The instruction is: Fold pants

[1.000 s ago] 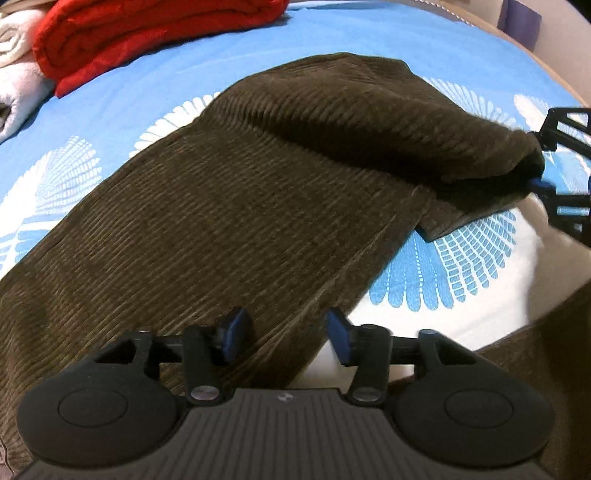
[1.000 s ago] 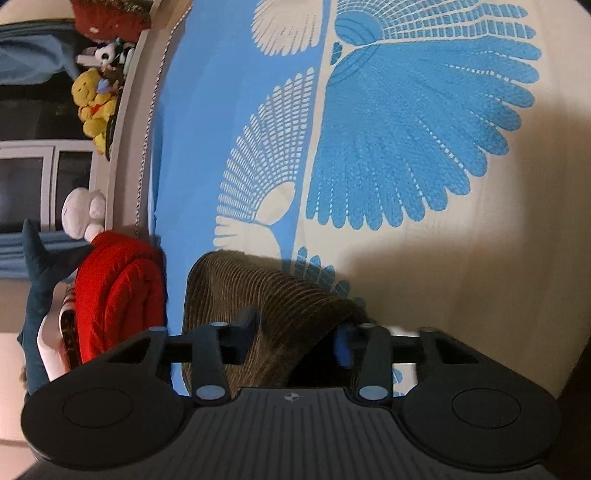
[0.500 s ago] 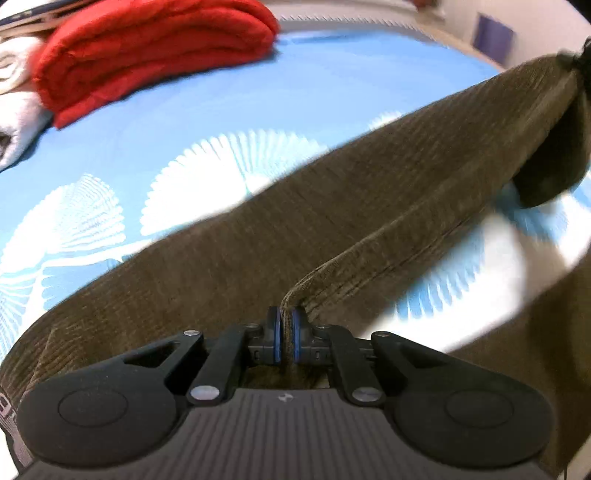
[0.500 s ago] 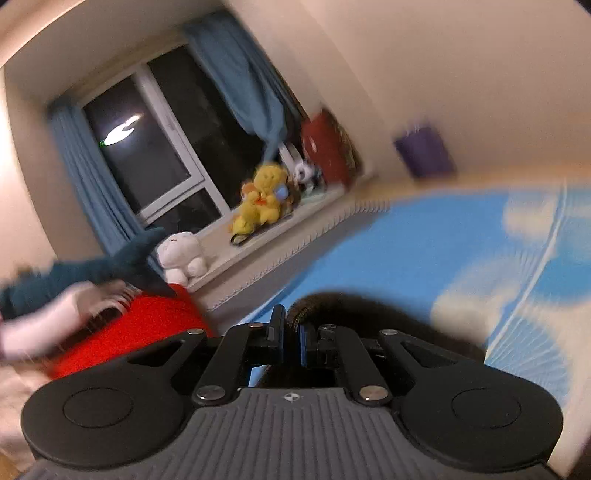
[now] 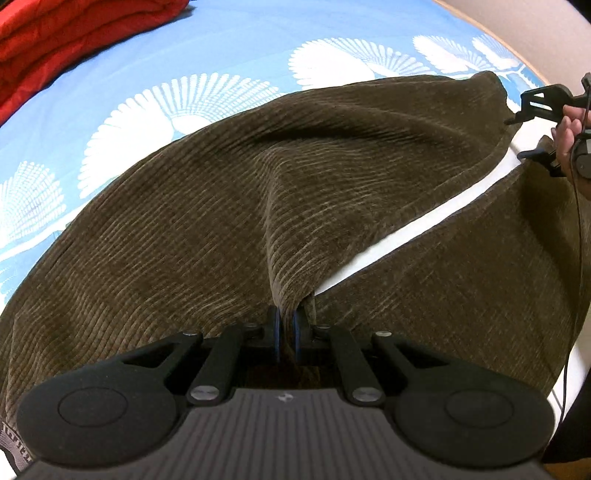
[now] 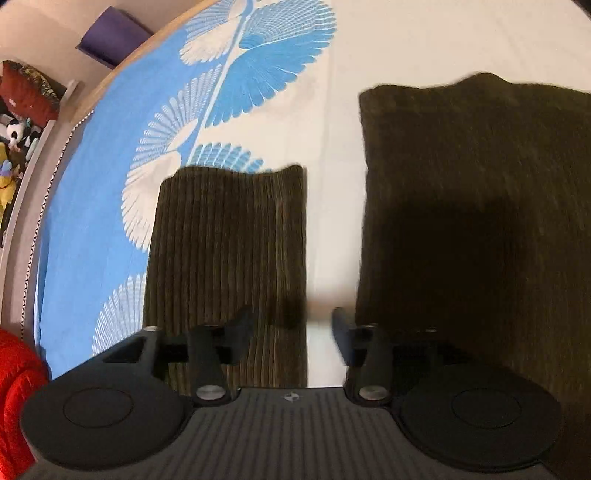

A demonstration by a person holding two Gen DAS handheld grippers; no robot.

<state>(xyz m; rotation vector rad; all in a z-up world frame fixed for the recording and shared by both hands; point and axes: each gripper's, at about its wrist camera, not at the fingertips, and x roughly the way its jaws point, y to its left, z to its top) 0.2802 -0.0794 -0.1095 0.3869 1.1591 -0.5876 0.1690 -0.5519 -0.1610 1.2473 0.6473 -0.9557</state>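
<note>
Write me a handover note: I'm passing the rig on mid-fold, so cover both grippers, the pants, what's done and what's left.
Left gripper: shut on the inner edge of one leg of the brown pants, near the crotch.
Right gripper: jaws opening, nothing between them, hovering over the gap between the two leg ends.
Pants: spread on the blue and white bedsheet, the legs apart, a wrinkle in the held leg.
Done: that leg pulled out straight.
Left: lay one leg onto the other, then fold lengthwise.

Blue-and-white leaf-print bedsheet (image 5: 240,44), red folded blanket (image 5: 55,40), purple box (image 6: 110,33) — possibly stuffed toys (image 6: 14,136) beyond.
</note>
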